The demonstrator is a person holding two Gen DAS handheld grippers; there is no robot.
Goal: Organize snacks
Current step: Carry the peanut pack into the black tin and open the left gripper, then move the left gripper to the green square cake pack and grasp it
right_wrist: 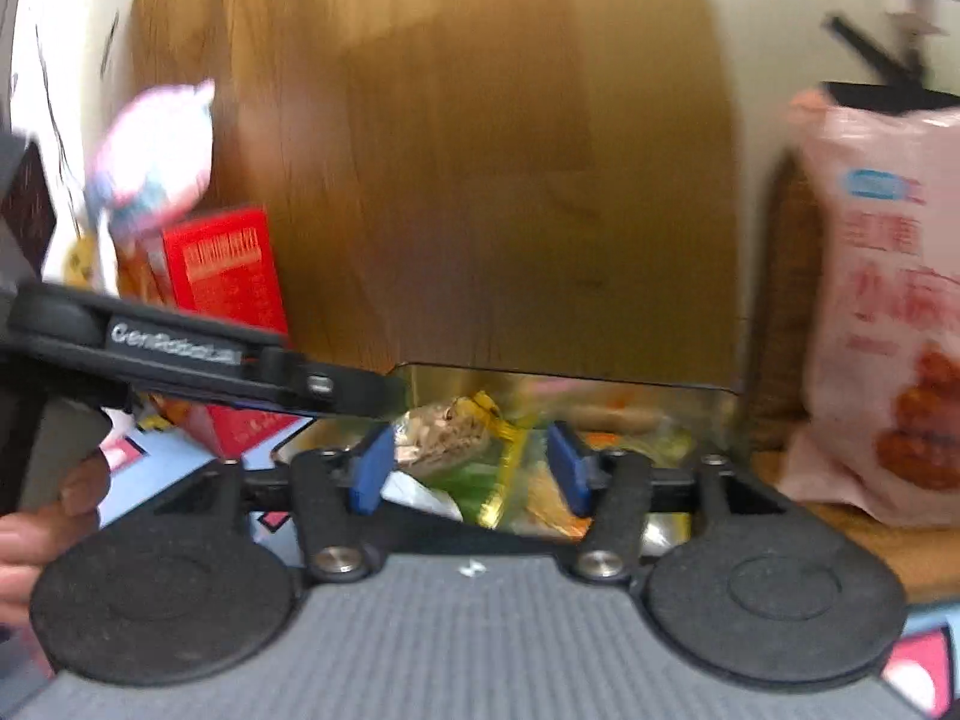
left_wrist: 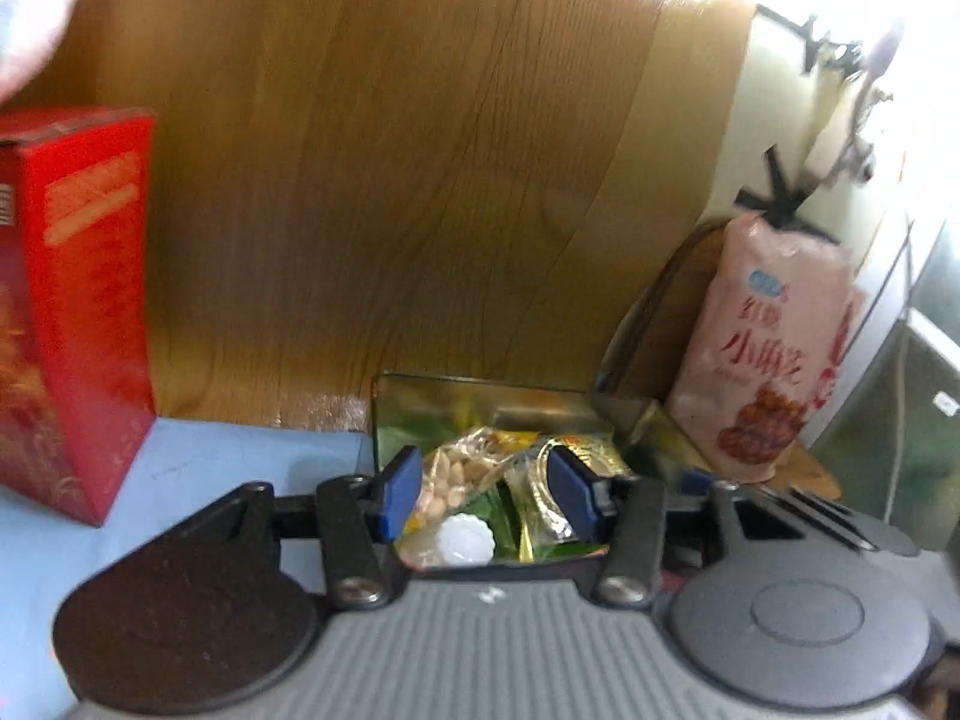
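The snacks all sit in a shiny gold tin [left_wrist: 480,402] at the near middle of the table, backed right up against a wood-grain panel [left_wrist: 390,180]. Inside it's a jumble: a clear peanut packet [left_wrist: 456,468], crinkly yellow foil wrappers [right_wrist: 504,462], something green, and a little white scalloped cup [left_wrist: 465,540].

Both grippers hang just over the tin. The left gripper [left_wrist: 489,495] has its blue pads partway apart with packets showing in the gap, but nothing looks pinched. The right gripper [right_wrist: 471,468] stands a bit wider, also empty as far as I can tell.

My take: go for one packet at a time and grab it by the flat sealed edge, because that foil looks slippery and the peanut one will just squish. Keep the two grippers from crowding each other, since they're close together.

Further out, a glossy red carton [left_wrist: 84,312] stands on the left on a pale blue mat [left_wrist: 240,456], and a soft pink pillow bag [left_wrist: 768,354] leans upright on the right.
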